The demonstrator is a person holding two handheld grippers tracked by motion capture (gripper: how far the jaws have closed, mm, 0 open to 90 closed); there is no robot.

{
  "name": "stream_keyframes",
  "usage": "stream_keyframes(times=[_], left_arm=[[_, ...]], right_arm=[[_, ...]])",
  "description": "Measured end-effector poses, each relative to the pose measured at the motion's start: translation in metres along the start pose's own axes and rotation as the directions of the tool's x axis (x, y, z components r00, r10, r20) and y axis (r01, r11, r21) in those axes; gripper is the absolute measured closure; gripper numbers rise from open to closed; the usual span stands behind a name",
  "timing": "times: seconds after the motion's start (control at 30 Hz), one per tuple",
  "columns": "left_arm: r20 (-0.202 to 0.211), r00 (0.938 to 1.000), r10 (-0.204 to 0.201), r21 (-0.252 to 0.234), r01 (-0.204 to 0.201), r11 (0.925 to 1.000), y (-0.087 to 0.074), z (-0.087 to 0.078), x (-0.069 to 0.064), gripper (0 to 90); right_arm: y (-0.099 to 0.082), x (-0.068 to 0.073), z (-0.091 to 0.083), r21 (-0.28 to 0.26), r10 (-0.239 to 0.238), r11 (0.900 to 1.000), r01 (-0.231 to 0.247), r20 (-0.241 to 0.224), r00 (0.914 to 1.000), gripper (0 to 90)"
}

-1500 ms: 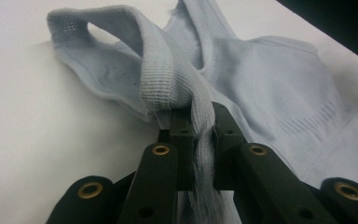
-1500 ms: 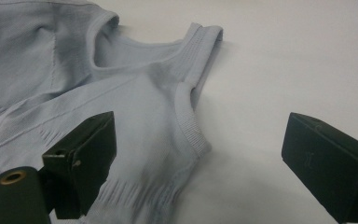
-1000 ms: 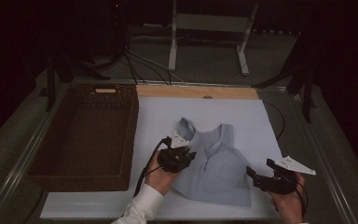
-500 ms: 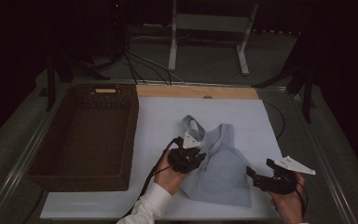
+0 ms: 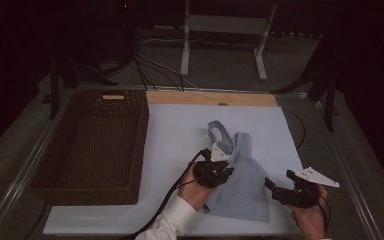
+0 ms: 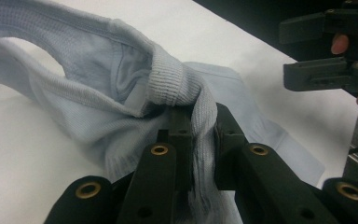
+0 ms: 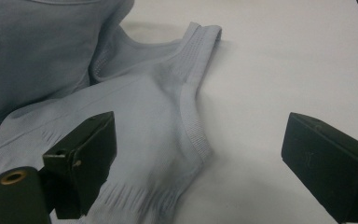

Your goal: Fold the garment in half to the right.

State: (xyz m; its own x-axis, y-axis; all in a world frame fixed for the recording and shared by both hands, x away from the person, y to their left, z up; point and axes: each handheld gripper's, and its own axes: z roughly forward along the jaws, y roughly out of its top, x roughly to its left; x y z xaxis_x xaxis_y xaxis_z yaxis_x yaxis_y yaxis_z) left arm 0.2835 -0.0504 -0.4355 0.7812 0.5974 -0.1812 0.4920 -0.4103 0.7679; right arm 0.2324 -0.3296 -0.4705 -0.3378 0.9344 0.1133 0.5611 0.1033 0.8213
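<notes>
The left claw (image 6: 193, 135) pinches a fold of the pale blue top (image 5: 242, 182) near the tabletop's front edge; the right claw (image 7: 200, 163) gapes empty beside it.

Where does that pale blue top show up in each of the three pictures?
High view: the pale blue top lies on the white sheet, right of centre, between the two hands.
Left gripper view: the top spreads across the upper left, a ribbed fold pinched in the left gripper.
Right gripper view: the top covers the left half, behind the open right gripper.
Shared landmark: the white sheet beneath it.
</notes>
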Motion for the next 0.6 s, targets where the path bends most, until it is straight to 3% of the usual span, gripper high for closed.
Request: stream_keyframes(times=[0.3, 0.47, 0.5, 0.57, 0.6], left_arm=[[0.063, 0.9979, 0.010, 0.023, -0.012, 0.9997, 0.001, 0.016, -0.014, 81.1], [0.115, 0.9933, -0.011, 0.055, 0.005, 0.9985, -0.001, 0.024, -0.015, 72.6], [0.160, 0.9864, -0.035, 0.062, 0.026, 0.9978, -0.001, 0.024, -0.013, 68.6], [0.207, 0.9768, -0.057, 0.046, 0.048, 0.9978, -0.001, 0.023, -0.013, 64.0], [0.207, 0.9768, -0.057, 0.046, 0.048, 0.9978, -0.001, 0.023, -0.013, 61.1]], right_arm=[[0.000, -0.001, -0.001, -0.006, 0.015, 0.9999, -0.015, 0.010, 0.9998, 10.2], [0.000, -0.001, -0.001, -0.006, 0.015, 0.9999, -0.014, 0.009, 0.9999, 10.3], [0.000, -0.001, -0.001, -0.005, 0.014, 0.9999, -0.014, 0.009, 0.9999, 10.3], [0.000, -0.001, -0.001, -0.005, 0.013, 0.9999, -0.013, 0.006, 0.9999, 10.3], [0.000, -0.001, -0.001, -0.005, 0.013, 0.9999, -0.013, 0.006, 0.9999, 10.3]])
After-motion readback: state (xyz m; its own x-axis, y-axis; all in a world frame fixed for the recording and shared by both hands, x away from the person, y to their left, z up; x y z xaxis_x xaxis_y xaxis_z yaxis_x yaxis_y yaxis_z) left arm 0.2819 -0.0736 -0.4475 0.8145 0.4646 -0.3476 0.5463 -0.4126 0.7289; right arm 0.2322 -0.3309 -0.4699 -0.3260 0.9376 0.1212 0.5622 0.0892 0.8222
